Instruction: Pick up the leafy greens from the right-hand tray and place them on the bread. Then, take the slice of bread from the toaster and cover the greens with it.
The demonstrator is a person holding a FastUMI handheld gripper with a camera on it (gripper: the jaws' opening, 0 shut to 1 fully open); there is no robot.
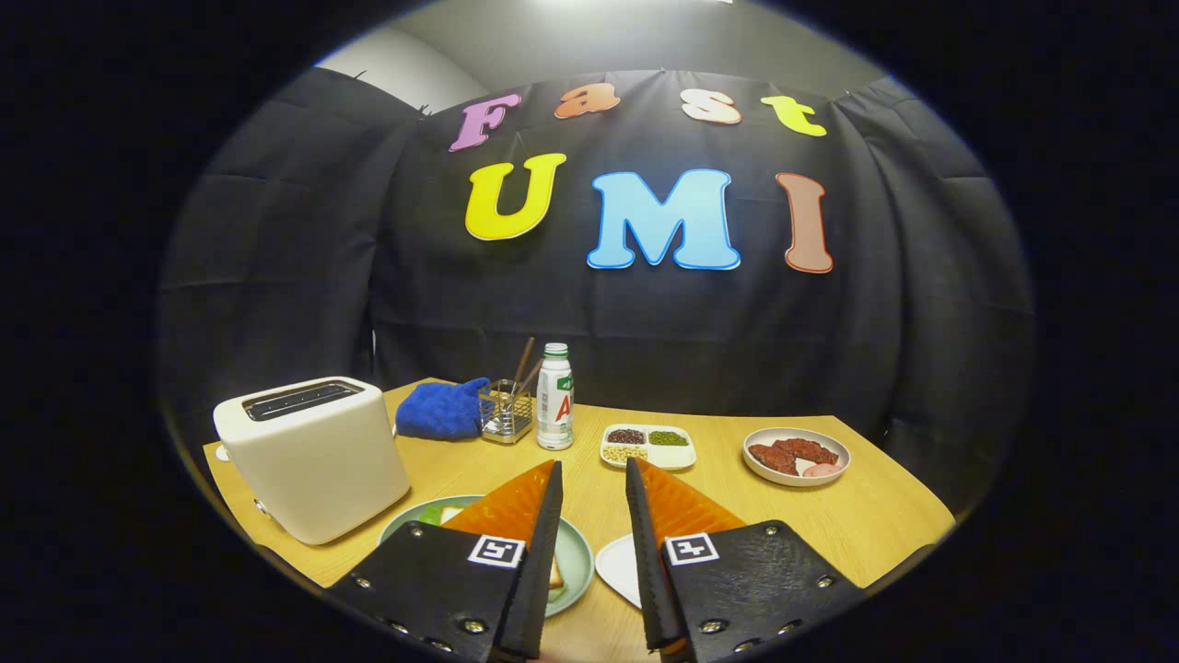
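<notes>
Hovering with jaws apart and empty, the gripper [594, 474] faces one toaster [313, 456], two plates

Hand-held gripper [594, 474] fingers apart, empty, above green plate [576, 557] beside toaster [313, 456].

The claw [594, 479] stands open, and its left finger covers most of the green plate [576, 562]. The bread [555, 578] on that plate shows just a small corner, and the greens [431, 512] peek out as a little bit near the toaster [313, 456]. The right finger hides most of the white tray [615, 566]. The toaster's slots are too dark to see inside. The desk's [857, 525] near edge is cut off.
</notes>
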